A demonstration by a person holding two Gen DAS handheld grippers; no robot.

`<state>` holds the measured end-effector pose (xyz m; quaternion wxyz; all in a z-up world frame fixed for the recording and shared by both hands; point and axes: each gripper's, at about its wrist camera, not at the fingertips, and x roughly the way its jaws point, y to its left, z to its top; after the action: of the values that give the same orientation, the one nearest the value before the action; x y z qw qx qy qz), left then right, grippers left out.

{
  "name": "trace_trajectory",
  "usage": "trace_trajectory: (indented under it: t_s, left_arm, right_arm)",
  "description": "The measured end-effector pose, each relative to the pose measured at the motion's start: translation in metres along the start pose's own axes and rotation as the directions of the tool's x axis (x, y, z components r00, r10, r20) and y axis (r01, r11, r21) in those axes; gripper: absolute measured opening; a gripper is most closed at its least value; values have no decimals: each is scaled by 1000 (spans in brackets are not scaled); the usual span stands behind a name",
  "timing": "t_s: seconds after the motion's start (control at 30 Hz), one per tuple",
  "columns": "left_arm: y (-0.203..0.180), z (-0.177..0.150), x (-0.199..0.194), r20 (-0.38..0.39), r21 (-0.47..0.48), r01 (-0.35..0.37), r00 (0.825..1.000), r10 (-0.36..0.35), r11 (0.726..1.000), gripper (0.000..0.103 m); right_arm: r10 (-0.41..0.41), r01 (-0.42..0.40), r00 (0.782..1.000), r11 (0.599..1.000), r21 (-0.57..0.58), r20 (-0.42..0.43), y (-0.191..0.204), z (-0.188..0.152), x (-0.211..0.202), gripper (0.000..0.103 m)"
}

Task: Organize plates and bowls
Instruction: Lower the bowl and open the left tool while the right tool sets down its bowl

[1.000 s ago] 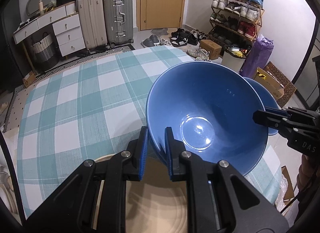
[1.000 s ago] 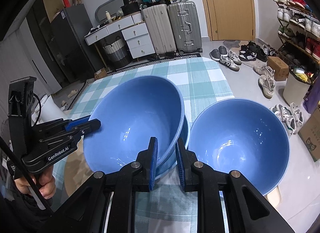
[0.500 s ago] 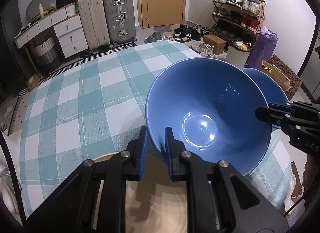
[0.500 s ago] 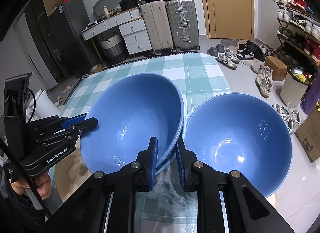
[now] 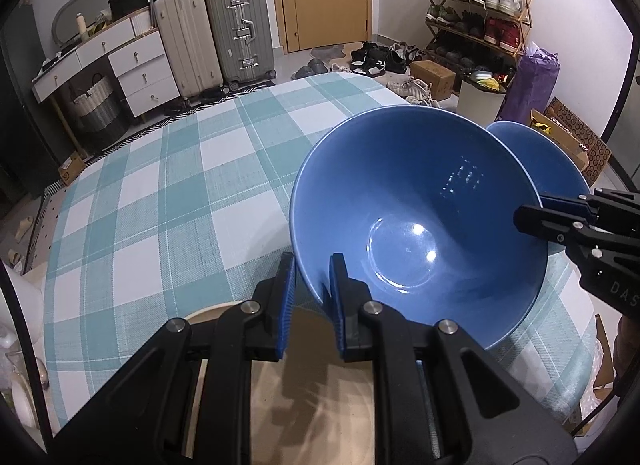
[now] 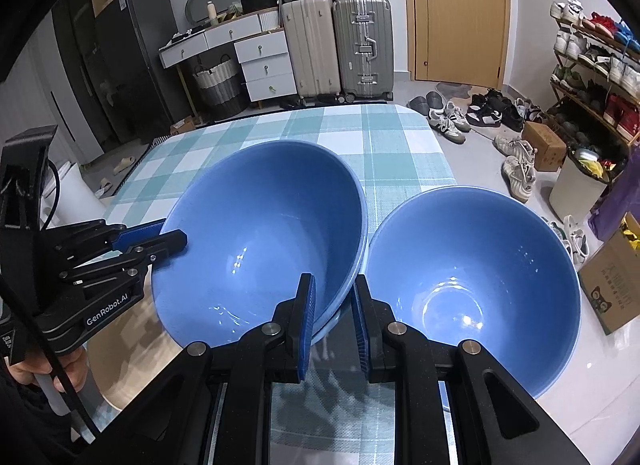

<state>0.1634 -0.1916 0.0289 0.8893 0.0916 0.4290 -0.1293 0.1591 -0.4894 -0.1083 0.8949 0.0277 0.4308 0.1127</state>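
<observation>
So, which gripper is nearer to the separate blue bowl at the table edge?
Right. The right gripper straddles the stacked bowls' rim beside the separate bowl; the left gripper grips their opposite rim.

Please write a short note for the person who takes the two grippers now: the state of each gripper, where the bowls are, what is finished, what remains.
Left gripper: shut on the near rim of the big blue bowl.
Right gripper: its fingers straddle the opposite rim of that bowl; whether it pinches one rim or two, I cannot tell.
This bowl appears nested in a lighter one, of which only a rim edge shows.
A second blue bowl sits alone beside them, at the edge of the checked tablecloth.
A beige plate lies under the left gripper.
Done: one nesting, apparently.
Left: probably stack the lone bowl, then sort the plate.
</observation>
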Motion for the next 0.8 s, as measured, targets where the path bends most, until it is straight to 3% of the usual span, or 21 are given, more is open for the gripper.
trace_trajectory:
  t_s: [0.8]
  left_arm:
    - [6, -5, 6, -19, -8, 4, 1000, -4, 1000, 17]
  right_arm:
    - [-87, 87, 996, 994, -61, 11, 10, -3, 4, 20]
